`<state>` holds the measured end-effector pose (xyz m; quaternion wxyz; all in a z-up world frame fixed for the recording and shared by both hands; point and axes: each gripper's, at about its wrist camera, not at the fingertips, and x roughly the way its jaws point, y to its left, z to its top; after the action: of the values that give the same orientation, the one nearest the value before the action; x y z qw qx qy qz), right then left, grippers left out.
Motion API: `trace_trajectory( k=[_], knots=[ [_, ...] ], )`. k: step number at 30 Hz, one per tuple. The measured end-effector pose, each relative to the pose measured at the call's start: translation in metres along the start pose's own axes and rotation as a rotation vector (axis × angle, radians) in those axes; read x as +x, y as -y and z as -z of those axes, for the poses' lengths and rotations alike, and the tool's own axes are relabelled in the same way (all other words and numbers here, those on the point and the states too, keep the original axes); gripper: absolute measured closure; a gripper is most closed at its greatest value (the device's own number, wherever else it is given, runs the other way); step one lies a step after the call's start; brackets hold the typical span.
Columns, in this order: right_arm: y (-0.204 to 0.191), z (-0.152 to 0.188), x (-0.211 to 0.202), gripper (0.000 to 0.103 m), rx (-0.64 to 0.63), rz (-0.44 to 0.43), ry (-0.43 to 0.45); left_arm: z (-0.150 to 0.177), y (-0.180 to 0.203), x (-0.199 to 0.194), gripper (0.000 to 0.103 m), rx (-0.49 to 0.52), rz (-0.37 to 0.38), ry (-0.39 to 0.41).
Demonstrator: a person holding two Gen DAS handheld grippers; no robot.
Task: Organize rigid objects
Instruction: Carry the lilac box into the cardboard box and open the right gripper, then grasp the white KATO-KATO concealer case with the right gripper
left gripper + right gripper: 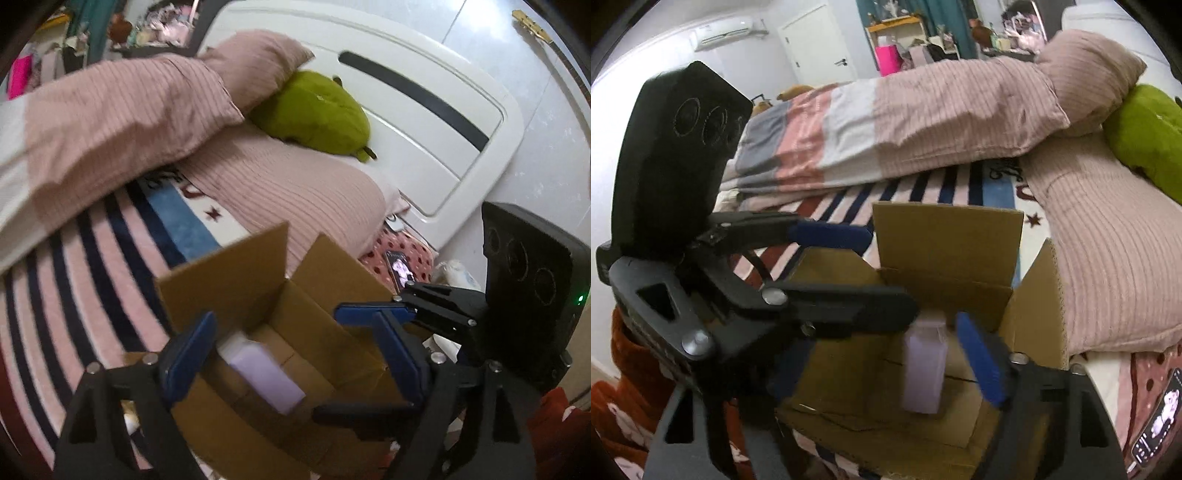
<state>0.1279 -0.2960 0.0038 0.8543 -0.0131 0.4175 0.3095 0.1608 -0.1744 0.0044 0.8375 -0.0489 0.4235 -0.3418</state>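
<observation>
Left wrist: jaws wide apart above box (229,280).

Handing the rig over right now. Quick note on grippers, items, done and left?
Left hand-held gripper: open, empty, above the cardboard box.
Right hand-held gripper: open, empty, over the same box, crossing close to the left one.
Lilac rectangular container: lying inside the box, free of both grippers.
Done: container is in the box.
Left: flaps stand open; a phone lies on the bed beside the box, possibly next.
</observation>
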Motion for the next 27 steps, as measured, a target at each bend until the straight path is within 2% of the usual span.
trace_trajectory(
  k=[4, 10, 16, 18, 21, 24, 27],
  knots=[
    [-0.021, 0.001, -0.009, 0.027, -0.021, -0.093, 0.023, 0.012, -0.010, -0.043, 0.018, -0.017, -0.043, 0.078],
    [-0.073, 0.002, -0.017, 0.024, -0.062, -0.277, 0.066, 0.054, -0.038, -0.121, 0.017, -0.058, -0.203, 0.198],
    [-0.146, 0.012, -0.006, 0.024, -0.195, -0.324, 0.116, 0.118, -0.078, -0.176, 0.017, -0.132, -0.295, 0.265],
    [-0.169, 0.018, 0.005, 0.024, -0.231, -0.345, 0.106, 0.144, -0.096, -0.191, 0.017, -0.160, -0.344, 0.280],
    [-0.197, 0.033, 0.031, 0.024, -0.264, -0.357, 0.068, 0.174, -0.118, -0.202, 0.017, -0.210, -0.374, 0.292],
    [-0.211, 0.052, 0.057, 0.024, -0.256, -0.362, 0.024, 0.206, -0.138, -0.204, 0.017, -0.253, -0.394, 0.287],
    [-0.206, 0.072, 0.088, 0.024, -0.191, -0.311, -0.017, 0.228, -0.150, -0.196, 0.017, -0.283, -0.396, 0.267]
  ],
)
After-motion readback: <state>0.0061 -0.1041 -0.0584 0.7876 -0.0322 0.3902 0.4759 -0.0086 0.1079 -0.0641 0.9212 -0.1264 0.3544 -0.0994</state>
